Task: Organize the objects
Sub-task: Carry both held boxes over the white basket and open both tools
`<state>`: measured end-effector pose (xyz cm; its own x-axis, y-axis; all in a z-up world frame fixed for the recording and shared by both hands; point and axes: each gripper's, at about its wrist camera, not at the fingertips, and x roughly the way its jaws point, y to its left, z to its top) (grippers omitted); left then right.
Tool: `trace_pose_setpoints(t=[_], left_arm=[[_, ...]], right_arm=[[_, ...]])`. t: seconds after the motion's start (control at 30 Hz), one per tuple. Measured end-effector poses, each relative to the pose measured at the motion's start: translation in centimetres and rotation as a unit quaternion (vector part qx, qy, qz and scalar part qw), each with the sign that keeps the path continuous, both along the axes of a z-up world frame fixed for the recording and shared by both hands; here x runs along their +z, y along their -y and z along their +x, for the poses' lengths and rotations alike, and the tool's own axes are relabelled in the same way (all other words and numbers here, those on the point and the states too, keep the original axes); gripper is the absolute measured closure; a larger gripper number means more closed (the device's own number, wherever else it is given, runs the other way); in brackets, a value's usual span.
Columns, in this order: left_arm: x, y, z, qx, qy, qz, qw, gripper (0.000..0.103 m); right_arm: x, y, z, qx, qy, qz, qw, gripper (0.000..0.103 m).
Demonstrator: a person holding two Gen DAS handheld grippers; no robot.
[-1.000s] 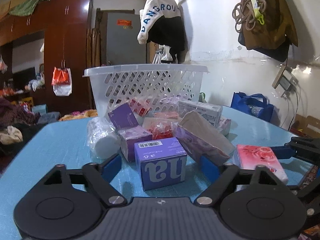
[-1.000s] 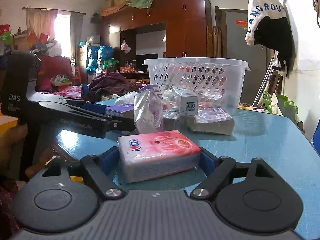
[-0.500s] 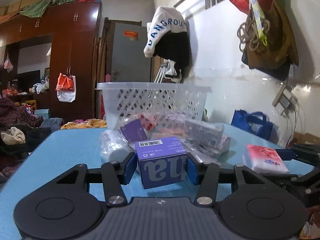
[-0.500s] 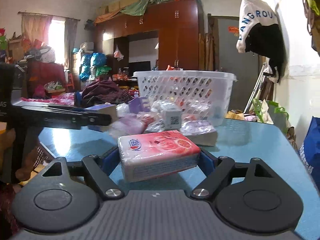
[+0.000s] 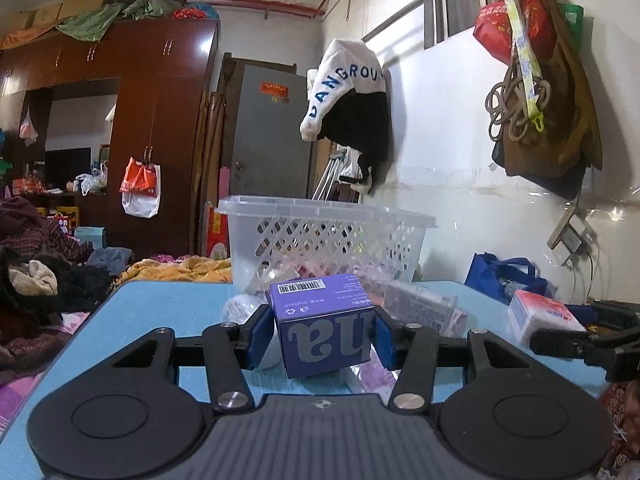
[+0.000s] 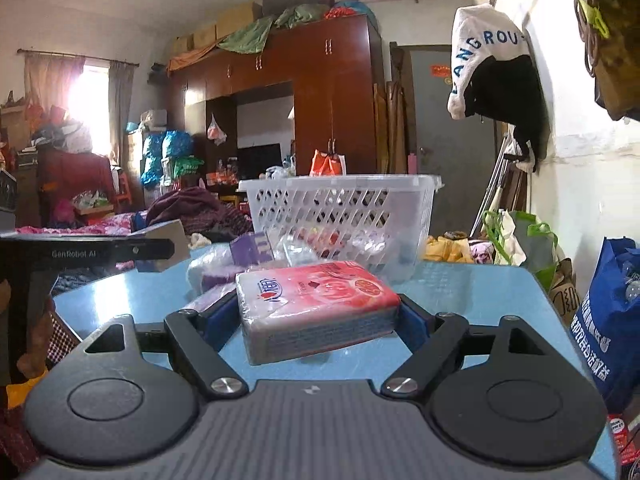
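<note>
Both grippers loaded, each lifted clear of the blue desk (image 5: 168, 304).

Left gripper (image 5: 324, 338): fingers (image 5: 254, 338) clamped on the purple box (image 5: 326, 328), barcode face up, box tilted, pinched on both sides. Beyond the fingertips lies the heap of wrapped packets (image 5: 420, 306), and behind that the white basket (image 5: 324, 236). Right gripper (image 6: 316, 316): fingers (image 6: 218, 316) squeezing the pink tissue pack (image 6: 316, 304) at both ends, pack held flat. Ahead of those fingers, the same basket (image 6: 340, 212) stands on the desk (image 6: 480, 292).
</note>
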<state>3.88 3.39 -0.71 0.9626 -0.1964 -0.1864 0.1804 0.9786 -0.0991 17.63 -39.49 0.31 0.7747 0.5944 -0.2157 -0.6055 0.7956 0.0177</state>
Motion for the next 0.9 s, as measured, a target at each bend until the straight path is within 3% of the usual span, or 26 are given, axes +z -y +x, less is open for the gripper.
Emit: trace_pose_setpoints(t=[0.2, 0.47, 0.73, 0.83, 0.9], left_arm=[[1.7, -0.5, 1.2, -0.008, 0.008, -0.017, 0.9998, 0.047], [5.3, -2.4, 6.7, -0.023, -0.001, -0.084, 0.9962, 0.048], [9.7, -0.9, 15.4, -0.007, -0.007, -0.050, 0.9987, 0.048], [9.7, 0.0, 18.6, -0.009, -0.041, -0.032, 0.9986, 0.047], [9.3, 0.5, 19.9, 0.004, -0.047, -0.014, 0.9988, 0.047]], right_arm=[[2.0, -0.7, 1.3, -0.004, 0.013, 0.008, 1.000, 0.019], [6.2, -2.1, 5.8, -0.009, 0.055, 0.013, 0.998, 0.019], [8.8, -6.8, 16.7, -0.049, 0.006, 0.010, 0.999, 0.019], [8.6, -8.3, 19.4, -0.046, -0.023, -0.019, 0.999, 0.019], [8.4, -9.0, 19.9, -0.056, -0.017, -0.043, 0.997, 0.019]])
